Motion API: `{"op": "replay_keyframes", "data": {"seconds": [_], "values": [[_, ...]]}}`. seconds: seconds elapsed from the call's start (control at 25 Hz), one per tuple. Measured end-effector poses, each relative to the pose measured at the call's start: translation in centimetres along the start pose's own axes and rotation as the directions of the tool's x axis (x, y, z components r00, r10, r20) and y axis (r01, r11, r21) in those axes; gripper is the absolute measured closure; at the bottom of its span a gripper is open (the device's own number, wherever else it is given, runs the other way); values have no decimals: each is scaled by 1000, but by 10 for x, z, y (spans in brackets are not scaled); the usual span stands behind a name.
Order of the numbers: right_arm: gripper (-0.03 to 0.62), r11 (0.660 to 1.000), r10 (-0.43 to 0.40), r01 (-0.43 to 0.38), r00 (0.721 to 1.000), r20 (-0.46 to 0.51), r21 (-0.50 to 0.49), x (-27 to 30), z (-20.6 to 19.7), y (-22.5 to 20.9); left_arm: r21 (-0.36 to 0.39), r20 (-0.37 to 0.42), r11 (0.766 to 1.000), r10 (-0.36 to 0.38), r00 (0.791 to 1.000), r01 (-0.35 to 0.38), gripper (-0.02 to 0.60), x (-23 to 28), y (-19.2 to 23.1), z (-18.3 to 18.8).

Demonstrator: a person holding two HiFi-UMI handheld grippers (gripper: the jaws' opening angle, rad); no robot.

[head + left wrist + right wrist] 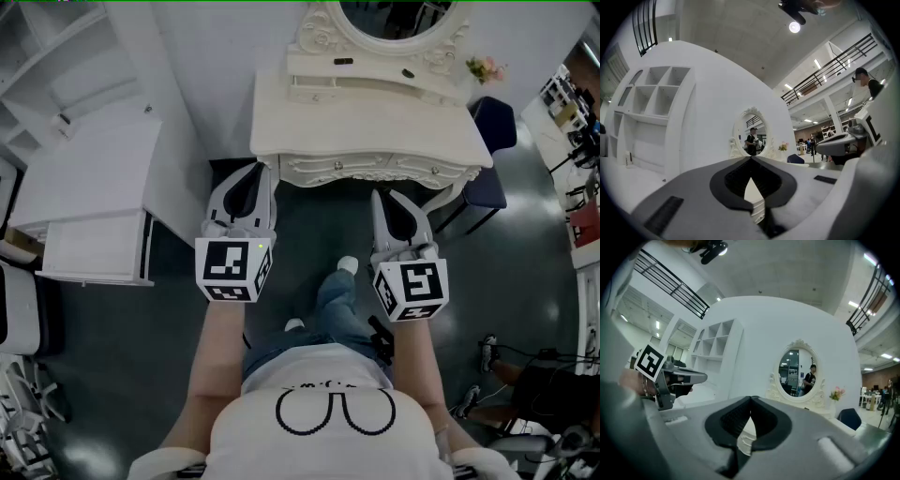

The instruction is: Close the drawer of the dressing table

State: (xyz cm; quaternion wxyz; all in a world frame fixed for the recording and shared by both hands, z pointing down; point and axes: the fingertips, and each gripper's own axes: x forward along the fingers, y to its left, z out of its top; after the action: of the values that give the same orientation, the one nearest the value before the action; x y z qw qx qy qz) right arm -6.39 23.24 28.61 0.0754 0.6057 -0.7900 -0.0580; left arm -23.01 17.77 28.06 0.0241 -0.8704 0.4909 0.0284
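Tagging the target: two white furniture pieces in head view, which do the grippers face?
The carved dressing table with the oval mirror, top centre; left gripper and right gripper point at it. The plain desk sits off left.

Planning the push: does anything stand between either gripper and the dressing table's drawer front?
Nothing visible does. The left gripper and right gripper, both shut, point at the drawer front from close by, with no object between.

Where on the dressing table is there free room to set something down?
The tabletop is bare from the mirror shelf to the front edge. That shelf holds two small dark items. The left gripper and right gripper crowd the front.
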Motion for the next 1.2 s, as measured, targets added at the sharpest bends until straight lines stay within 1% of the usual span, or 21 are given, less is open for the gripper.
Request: {"op": "replay_keyframes", "data": {"seconds": [0.36,0.68,0.96,1.2], "values": [[595,1000,-10,10,1000,-3,15,21,-10,-19,4,-7,1000,-4,1000,4,584,29,3,-8],[594,999,-14,14,1000,-3,47,52,-18,-49,8,-27,1000,-2,1000,2,584,71,6,-18],[594,998,4,-3,1000,-23,66,91,-31,-79,1,-58,1000,8,998,-8,584,117,11,-31],[594,996,39,-36,999,-37,78,137,-40,-110,0,-86,999,35,996,-35,584,170,21,-41]]}}
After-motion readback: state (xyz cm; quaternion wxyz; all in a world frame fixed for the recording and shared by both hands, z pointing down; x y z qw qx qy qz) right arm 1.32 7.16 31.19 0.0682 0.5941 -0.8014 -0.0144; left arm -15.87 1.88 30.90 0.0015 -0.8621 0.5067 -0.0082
